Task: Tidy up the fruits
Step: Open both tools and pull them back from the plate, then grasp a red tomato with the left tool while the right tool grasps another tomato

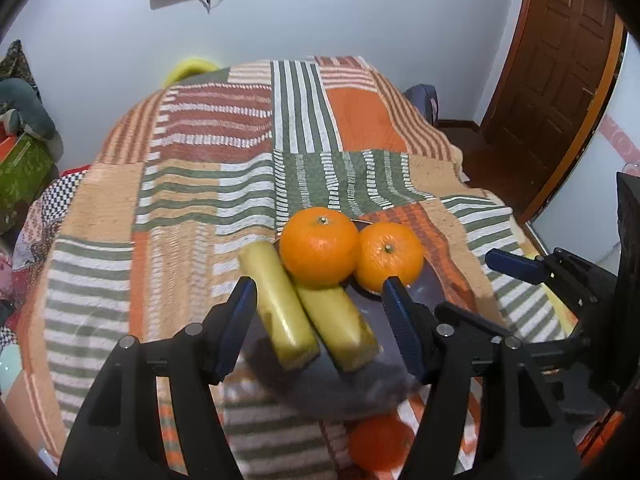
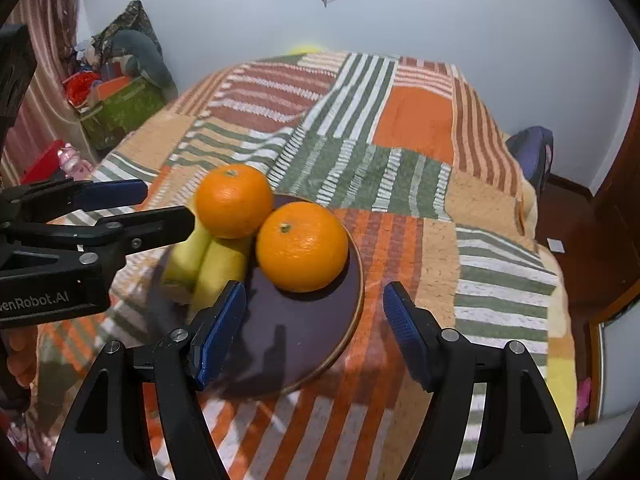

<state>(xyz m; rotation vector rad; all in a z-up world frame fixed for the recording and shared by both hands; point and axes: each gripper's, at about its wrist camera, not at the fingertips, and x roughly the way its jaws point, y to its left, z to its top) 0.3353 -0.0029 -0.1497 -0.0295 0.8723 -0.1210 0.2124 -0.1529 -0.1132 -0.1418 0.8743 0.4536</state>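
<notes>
Left wrist view: the left gripper (image 1: pixel 320 328) has its jaws spread wide, holding nothing, with two bananas (image 1: pixel 310 312) lying side by side between them on a dark plate (image 1: pixel 430 292). Just past the banana tips sit two oranges (image 1: pixel 318 252), touching each other. Right wrist view: the right gripper (image 2: pixel 314 332) is also spread and holds nothing, its jaws straddling the plate's near rim on a striped bedspread (image 2: pixel 404 184).
</notes>
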